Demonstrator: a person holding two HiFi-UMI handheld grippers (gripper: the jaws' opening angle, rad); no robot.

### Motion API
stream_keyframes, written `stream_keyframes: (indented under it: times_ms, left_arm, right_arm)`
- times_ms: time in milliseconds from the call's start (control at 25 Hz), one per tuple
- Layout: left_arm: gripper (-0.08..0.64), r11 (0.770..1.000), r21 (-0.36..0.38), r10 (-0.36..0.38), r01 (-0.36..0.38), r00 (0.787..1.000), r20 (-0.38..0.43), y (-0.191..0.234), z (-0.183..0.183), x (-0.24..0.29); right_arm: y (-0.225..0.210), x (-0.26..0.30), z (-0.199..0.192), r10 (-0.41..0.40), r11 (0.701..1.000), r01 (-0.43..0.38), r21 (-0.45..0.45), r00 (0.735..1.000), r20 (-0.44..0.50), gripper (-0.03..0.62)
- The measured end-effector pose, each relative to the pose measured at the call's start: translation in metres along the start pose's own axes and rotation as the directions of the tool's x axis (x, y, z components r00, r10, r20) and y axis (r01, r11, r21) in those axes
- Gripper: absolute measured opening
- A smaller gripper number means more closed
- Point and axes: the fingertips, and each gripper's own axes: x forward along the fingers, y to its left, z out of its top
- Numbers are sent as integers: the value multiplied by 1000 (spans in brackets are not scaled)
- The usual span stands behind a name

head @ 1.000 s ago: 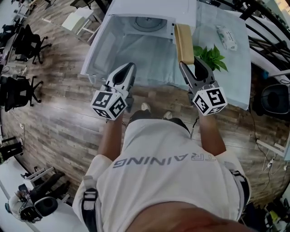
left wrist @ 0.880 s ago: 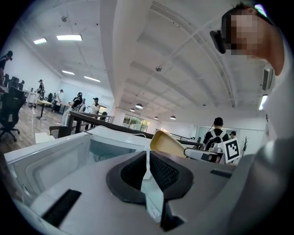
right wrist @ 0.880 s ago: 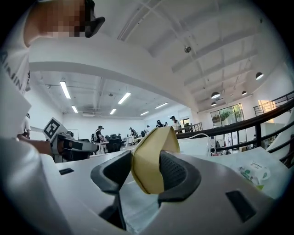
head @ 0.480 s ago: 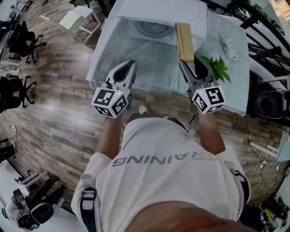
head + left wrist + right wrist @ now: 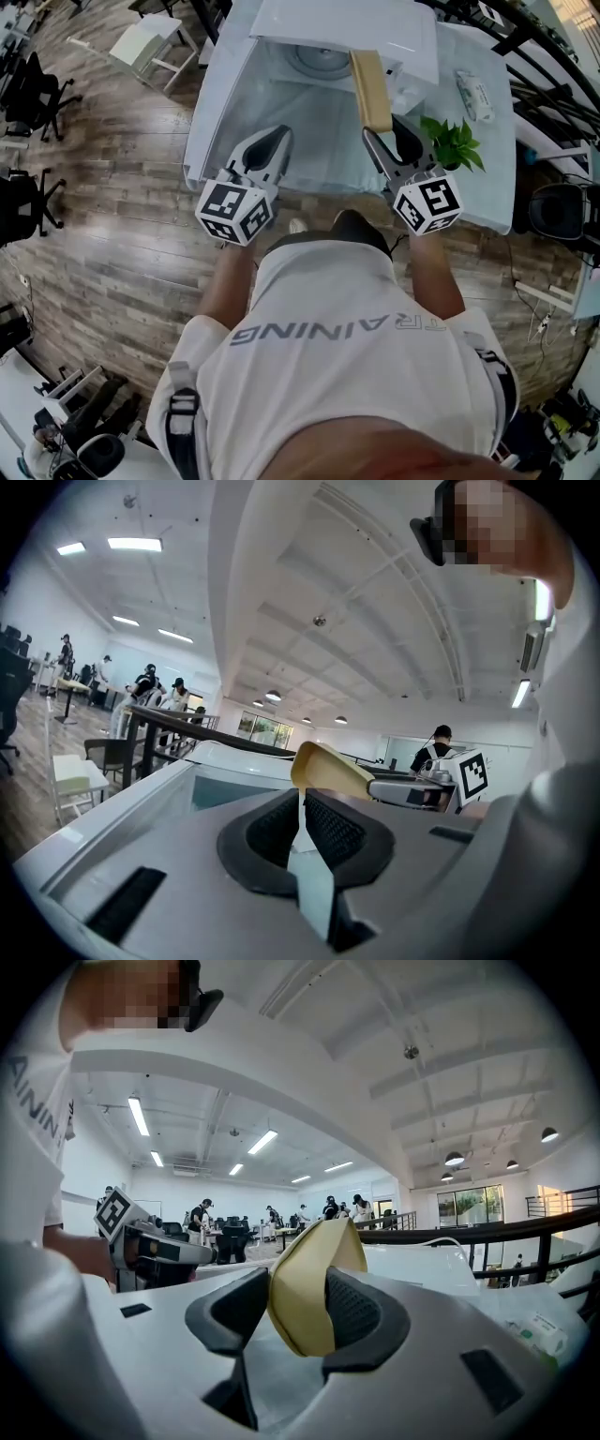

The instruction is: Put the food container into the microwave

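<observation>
The food container, a flat tan one seen edge-on, is held up in the air over the middle of the desk. It points away from the person, and its far end reaches the right side of the microwave's open mouth; whether it has passed the threshold cannot be told. The right gripper has its jaws closed on the container's near end, and in the right gripper view the tan edge fills the gap between the two black pads of that gripper. The left gripper hangs level with it over the desk's near edge, well apart to the left. Its jaws are brought together with nothing between them, as the left gripper view shows, where the container also appears beyond. The white microwave stands at the desk's far left part with its door swung open on the left and the round turntable visible inside. A small green plant sits just right of the right gripper toward the desk's near right corner, and a white packet lies beyond it near the right edge.
</observation>
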Motion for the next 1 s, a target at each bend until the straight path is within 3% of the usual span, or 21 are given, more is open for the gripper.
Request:
stream_keyframes:
  times_ms: [600,720,800,920,1000]
  left_arm:
    - [48,996,41,77,-75,995,-61,22,-9,25]
    - [48,996,41,84,-81,994,-63,24,-11,32]
    - [48,996,35,87,-84,994,-65,26,-13,33]
    - [48,995,19,98,-97,992,-76,30,-17,34]
    - [48,995,14,103,-102,991,-82,31,-20,34]
  right_arm:
    - [1,68,-52,174,981,-166,98,981,-90,210]
    - [0,76,-75,204,970,-185,155,972,-116,210]
    - [-2,84,-90,223,948,-190,256,969,-105,210]
    - [-10,99,-110,229,877,-181,446,972,-56,210]
    - [-15,109,-117,223,838,-177,517,975,-27,209]
